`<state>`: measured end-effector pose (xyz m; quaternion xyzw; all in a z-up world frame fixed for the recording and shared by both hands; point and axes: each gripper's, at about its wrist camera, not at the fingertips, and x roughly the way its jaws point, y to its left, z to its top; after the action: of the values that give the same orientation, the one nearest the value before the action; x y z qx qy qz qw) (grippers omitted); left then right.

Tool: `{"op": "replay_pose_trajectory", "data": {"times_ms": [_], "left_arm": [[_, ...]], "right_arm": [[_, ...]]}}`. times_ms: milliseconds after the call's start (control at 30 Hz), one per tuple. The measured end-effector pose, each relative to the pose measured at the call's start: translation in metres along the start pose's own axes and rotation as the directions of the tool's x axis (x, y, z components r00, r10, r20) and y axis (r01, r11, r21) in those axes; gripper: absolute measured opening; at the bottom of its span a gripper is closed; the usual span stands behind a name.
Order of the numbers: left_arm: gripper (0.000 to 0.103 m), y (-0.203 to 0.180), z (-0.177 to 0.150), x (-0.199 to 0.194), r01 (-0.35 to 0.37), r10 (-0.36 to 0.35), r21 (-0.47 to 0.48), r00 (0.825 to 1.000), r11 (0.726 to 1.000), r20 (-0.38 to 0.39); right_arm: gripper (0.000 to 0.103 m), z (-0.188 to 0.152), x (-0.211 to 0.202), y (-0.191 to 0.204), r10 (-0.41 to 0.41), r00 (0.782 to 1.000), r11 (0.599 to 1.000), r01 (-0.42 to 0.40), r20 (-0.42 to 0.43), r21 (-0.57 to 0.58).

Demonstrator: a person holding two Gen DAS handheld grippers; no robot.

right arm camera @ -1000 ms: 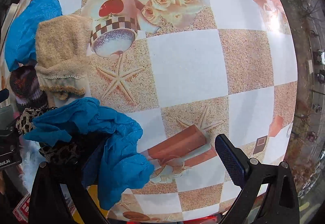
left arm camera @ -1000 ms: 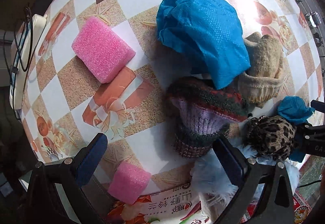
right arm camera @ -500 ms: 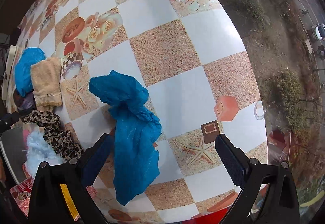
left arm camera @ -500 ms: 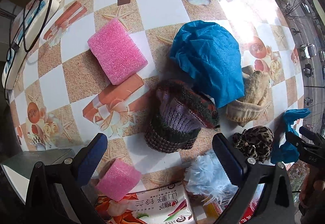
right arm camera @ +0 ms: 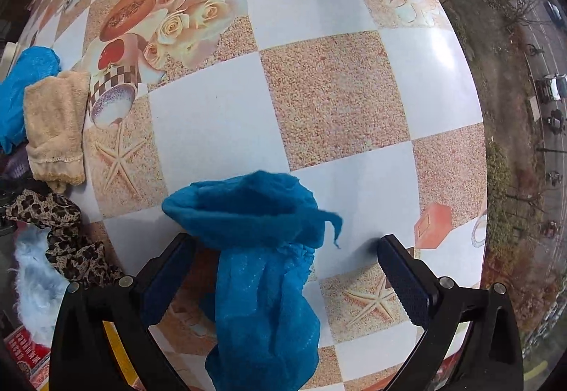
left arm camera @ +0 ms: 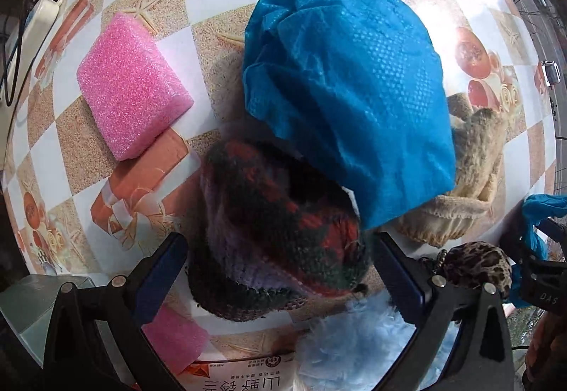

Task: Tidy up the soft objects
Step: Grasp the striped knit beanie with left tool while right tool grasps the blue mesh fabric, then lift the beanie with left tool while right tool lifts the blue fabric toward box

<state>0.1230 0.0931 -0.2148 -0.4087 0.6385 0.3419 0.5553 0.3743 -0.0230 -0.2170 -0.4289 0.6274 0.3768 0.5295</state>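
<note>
Blue cloth (right arm camera: 262, 270) lies on the tabletop (right arm camera: 219, 128) between my spread right claw (right arm camera: 285, 270). My left claw (left arm camera: 280, 270) gapes around the knit hat (left arm camera: 276, 231).

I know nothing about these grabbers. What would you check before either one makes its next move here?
1. Left gripper jaws apart: ok.
2. Knitted hat between those jaws: ok.
3. Big blue cover clear of the hat: not ok, it overlaps the hat's far edge.
4. Right gripper jaws apart: ok.
5. Small blue cloth free of the right gripper: cannot tell.
6. Bare tablecloth ahead of the right gripper: ok.
</note>
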Motion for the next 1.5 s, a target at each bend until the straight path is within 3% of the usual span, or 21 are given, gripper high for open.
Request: {"op": "replay_pose_trajectory", "data": {"times_ms": [133, 233, 300, 367, 500, 533, 633, 667, 700, 967, 1100, 1500], "left_arm": [[0.103, 0.003, 0.015, 0.002, 0.002, -0.002, -0.003, 1.000, 1.000, -0.015], [0.103, 0.002, 0.037, 0.004, 0.001, -0.001, -0.007, 0.999, 1.000, -0.046], [0.101, -0.005, 0.046, 0.006, -0.005, 0.005, -0.026, 1.000, 1.000, -0.027], [0.091, -0.008, 0.043, -0.003, -0.010, 0.010, -0.019, 1.000, 1.000, 0.019], [0.053, -0.011, 0.046, -0.016, -0.011, 0.011, 0.002, 0.997, 1.000, 0.077], [0.049, -0.009, 0.047, -0.019, 0.004, -0.004, -0.004, 0.996, 1.000, 0.089], [0.045, -0.005, 0.045, -0.031, 0.037, -0.036, -0.005, 0.989, 0.999, 0.141], [0.045, -0.005, 0.041, -0.036, 0.029, -0.029, 0.000, 0.987, 1.000, 0.157], [0.044, -0.006, 0.040, -0.040, 0.019, -0.020, 0.007, 0.985, 1.000, 0.170], [0.044, -0.012, 0.002, -0.073, -0.023, 0.016, 0.027, 0.970, 0.999, 0.241], [0.044, -0.009, -0.017, -0.090, -0.045, 0.039, 0.015, 0.960, 0.999, 0.276], [0.044, 0.020, -0.089, -0.122, 0.016, 0.004, -0.067, 0.955, 0.998, 0.296]], "right_arm": [[0.103, 0.022, 0.009, 0.001, 0.002, 1.000, 1.000, -0.002, 0.012, 0.011], [0.103, 0.017, 0.004, -0.002, 0.002, 1.000, 1.000, -0.003, 0.031, 0.017], [0.103, 0.014, 0.004, -0.002, 0.002, 0.999, 1.000, -0.002, 0.041, 0.017], [0.103, 0.009, 0.004, 0.000, 0.001, 0.999, 1.000, -0.001, 0.035, 0.004], [0.100, 0.003, 0.005, 0.009, -0.013, 1.000, 0.999, 0.013, 0.022, -0.031], [0.097, 0.002, 0.003, 0.009, -0.011, 0.999, 0.999, 0.012, 0.032, -0.032], [0.071, -0.005, -0.009, 0.010, -0.005, 0.997, 0.999, 0.008, 0.073, -0.043], [0.048, -0.007, -0.013, 0.011, -0.004, 0.996, 0.999, 0.009, 0.088, -0.051], [0.020, -0.007, -0.016, 0.012, -0.001, 0.995, 0.998, 0.007, 0.095, -0.064], [0.019, -0.017, -0.035, 0.000, 0.131, 0.988, 0.991, -0.132, 0.084, 0.010], [0.019, -0.026, -0.050, 0.002, 0.147, 0.985, 0.989, -0.149, 0.096, 0.014], [0.019, -0.045, -0.114, 0.024, 0.216, 0.959, 0.976, -0.213, 0.183, -0.038]]}}
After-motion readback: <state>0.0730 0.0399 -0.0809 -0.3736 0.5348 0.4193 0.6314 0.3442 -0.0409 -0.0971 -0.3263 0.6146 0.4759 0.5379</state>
